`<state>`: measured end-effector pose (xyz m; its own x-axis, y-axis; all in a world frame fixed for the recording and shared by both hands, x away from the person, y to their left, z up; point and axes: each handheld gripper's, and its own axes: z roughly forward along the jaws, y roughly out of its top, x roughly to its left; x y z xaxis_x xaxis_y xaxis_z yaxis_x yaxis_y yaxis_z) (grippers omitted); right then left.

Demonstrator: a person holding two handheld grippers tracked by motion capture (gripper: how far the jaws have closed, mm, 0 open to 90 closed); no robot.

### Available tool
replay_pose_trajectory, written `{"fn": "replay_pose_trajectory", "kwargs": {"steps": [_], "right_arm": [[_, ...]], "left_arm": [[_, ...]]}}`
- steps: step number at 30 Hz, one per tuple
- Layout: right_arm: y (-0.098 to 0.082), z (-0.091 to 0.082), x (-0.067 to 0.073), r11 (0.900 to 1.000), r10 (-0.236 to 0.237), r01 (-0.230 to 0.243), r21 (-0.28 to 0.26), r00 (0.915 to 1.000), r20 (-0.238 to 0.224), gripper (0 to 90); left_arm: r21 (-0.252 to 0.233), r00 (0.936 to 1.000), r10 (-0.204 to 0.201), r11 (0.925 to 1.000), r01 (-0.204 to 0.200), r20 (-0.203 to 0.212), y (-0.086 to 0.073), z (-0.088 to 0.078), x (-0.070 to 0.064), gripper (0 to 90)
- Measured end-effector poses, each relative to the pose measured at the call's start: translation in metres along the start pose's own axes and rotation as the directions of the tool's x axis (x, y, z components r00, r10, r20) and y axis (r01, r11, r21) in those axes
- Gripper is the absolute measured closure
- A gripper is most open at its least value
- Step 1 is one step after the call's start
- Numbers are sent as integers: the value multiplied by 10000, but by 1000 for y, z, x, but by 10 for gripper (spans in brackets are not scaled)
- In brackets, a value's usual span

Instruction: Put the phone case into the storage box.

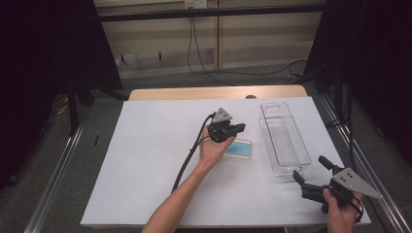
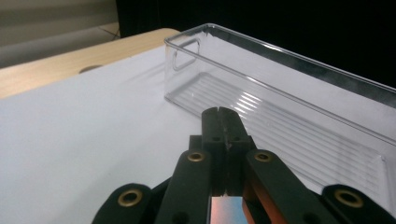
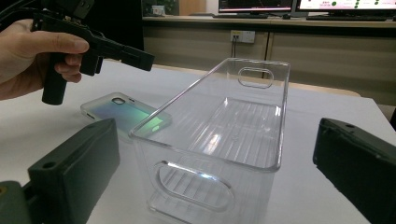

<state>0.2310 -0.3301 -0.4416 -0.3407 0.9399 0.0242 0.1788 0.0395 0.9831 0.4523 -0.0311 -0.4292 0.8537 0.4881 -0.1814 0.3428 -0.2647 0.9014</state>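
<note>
Here the phone case [image 1: 238, 149] lies flat on the white sheet [image 1: 145, 160] just right of centre in the high view, its long axis running left to right across the frame, roughly crosswise to the bin [image 1: 284, 138] that stands just beside it to the right. The left gripper [image 1: 237, 129] hangs right above the case's upper edge, jaws pressed together on nothing, tips aimed toward the bin; in the left gripper view the two black jaws meet in a thin seam with the bin's wall beyond them. So the case sits below and slightly behind those tips, and the left hand is by far the nearer one. The right gripper [image 1: 309, 171] waits at the lower right of the frame, jaws spread wide and empty, facing the bin's near end. The case looks like thin, glossy plastic, iridescent teal and green, with rounded corners and a camera cutout. The bin is clear, hard plastic, long and narrow, with a ribbed floor and an oval handle slot in each end wall.
</note>
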Motion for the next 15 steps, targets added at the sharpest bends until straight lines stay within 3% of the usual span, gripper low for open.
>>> {"fn": "replay_pose_trajectory", "kwargs": {"steps": [3,7,15], "right_arm": [[0,0,0,10000,-3,3,2,10000,-5,0],[0,0,0,10000,21,-21,-2,10000,-5,0],[0,0,0,10000,8,-8,4,10000,-17,0]], "left_arm": [[319,10000,26,9995,-24,-57,1,2,1,900],[495,9994,-292,9983,301,-187,3,6,3,900],[1275,9991,-318,9912,353,-293,7,13,3,899]]}}
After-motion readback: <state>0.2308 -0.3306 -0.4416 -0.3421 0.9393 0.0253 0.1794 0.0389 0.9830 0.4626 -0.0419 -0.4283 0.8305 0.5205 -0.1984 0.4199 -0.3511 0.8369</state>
